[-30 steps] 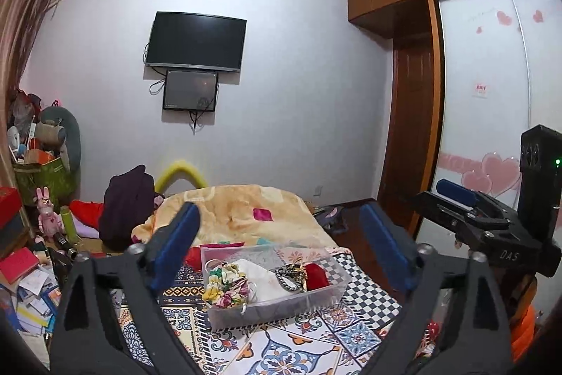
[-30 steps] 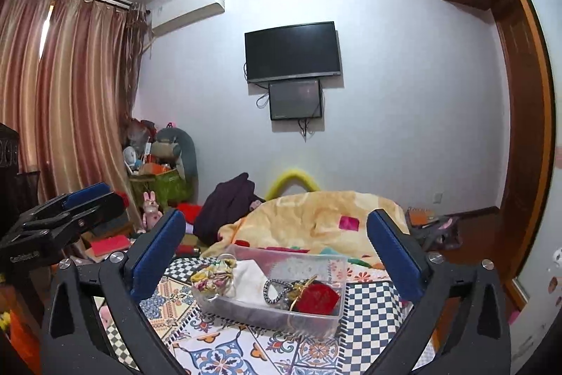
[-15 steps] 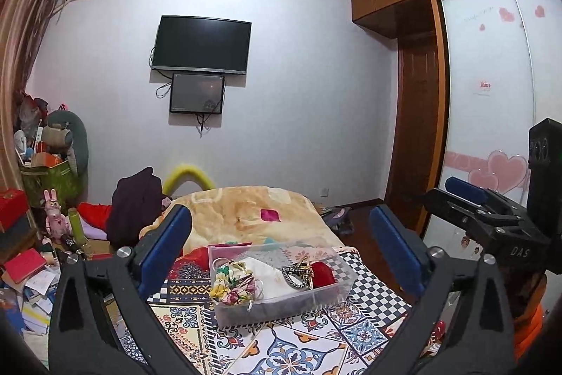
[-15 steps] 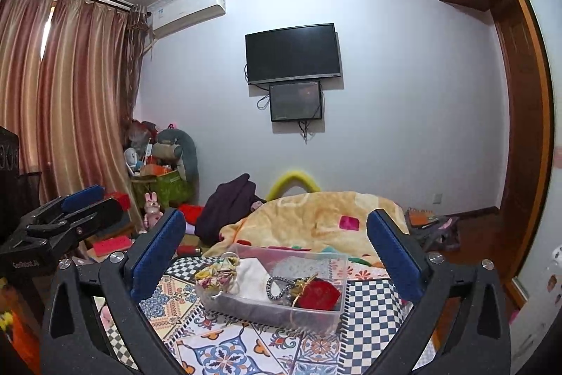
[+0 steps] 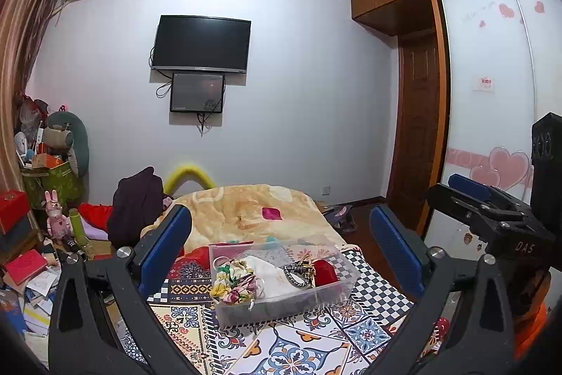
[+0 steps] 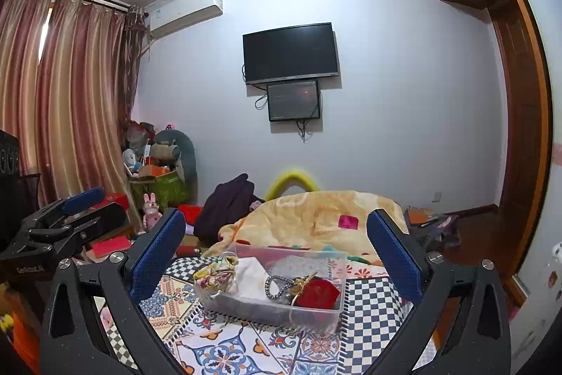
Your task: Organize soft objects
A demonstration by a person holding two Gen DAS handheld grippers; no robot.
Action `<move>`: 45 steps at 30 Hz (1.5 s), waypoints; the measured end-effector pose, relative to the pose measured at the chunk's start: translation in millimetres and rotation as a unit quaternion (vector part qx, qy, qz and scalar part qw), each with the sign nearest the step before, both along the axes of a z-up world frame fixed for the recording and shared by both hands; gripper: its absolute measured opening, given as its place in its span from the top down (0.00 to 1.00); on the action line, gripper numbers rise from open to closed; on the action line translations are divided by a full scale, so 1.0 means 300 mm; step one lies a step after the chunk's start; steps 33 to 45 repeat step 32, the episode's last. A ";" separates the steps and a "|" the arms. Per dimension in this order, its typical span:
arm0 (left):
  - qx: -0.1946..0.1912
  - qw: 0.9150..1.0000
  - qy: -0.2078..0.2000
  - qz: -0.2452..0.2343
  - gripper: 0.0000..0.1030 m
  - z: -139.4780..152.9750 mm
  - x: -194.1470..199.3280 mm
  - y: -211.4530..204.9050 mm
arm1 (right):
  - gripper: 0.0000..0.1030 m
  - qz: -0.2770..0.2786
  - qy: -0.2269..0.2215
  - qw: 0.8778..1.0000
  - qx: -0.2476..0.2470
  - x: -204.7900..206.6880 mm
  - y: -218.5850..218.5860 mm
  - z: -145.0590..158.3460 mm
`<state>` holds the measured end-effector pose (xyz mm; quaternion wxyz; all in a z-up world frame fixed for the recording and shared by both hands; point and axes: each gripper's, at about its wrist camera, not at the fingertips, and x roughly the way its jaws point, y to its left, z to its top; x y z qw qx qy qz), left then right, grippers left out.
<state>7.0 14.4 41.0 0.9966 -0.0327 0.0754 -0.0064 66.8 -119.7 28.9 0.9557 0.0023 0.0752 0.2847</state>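
Tools first: the left tool [image 5: 279, 255] and the right tool [image 6: 275, 255] are both spread wide, their blue-padded fingers framing the scene, and neither has hold of anything. Both are held level and well back from the work, side by side; each one shows at the edge of the other's view.

Between the fingers of each tool sits a clear plastic box [image 5: 337, 296] on a bed covered by a patterned tile-print cloth [image 5: 291, 350]. Inside the box lie the soft things: a bundle of floral fabric scrunchies [image 5: 232, 283] at the left end, a white cloth [image 5: 268, 271] in the middle, a dark beaded band [image 5: 296, 273] beside it, and a red pouch [image 5: 325, 271] at the right end. They sit loosely heaped, some overlapping, all within the walls.

This scene fits either soft things gathered into the box already or a box waiting to be sorted out; the pictures do not settle which. Any reach would do well to come down from above, inside the thin clear walls, pinching one limp piece at its bulk so neighbours do not drag along.

Beyond the box lie a yellow blanket [image 5: 253, 209] and a wall-mounted television [image 5: 202, 44].
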 end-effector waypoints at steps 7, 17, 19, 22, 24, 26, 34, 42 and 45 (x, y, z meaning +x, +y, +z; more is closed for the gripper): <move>0.001 1.000 0.004 0.000 0.00 -0.009 0.005 0.000 | 0.00 -0.003 -0.001 1.000 -0.001 -0.008 -0.002 -0.003; -0.001 1.000 0.013 -0.007 0.00 -0.017 0.017 0.000 | 0.00 -0.002 0.000 1.000 -0.001 -0.011 -0.003 -0.002; -0.005 1.000 0.015 -0.006 0.00 -0.017 0.020 0.005 | 0.00 -0.002 0.000 1.000 -0.002 -0.012 -0.002 -0.001; -0.014 1.000 0.017 -0.006 0.00 -0.019 0.022 0.012 | 0.00 -0.002 0.001 1.000 -0.003 -0.014 0.001 -0.001; -0.016 1.000 0.018 -0.005 0.00 -0.020 0.023 0.016 | 0.00 -0.001 0.001 1.000 -0.003 -0.017 0.002 -0.004; -0.015 1.000 0.017 -0.001 0.00 -0.020 0.022 0.018 | 0.00 -0.001 0.002 1.000 -0.004 -0.016 0.004 -0.007; -0.012 1.000 0.017 -0.003 0.00 -0.021 0.019 0.013 | 0.00 -0.001 0.003 1.000 -0.005 -0.018 0.008 -0.008; -0.012 1.000 0.017 -0.003 0.00 -0.021 0.019 0.013 | 0.00 -0.001 0.003 1.000 -0.005 -0.018 0.008 -0.008; -0.012 1.000 0.017 -0.003 0.00 -0.021 0.019 0.013 | 0.00 -0.001 0.003 1.000 -0.005 -0.018 0.008 -0.008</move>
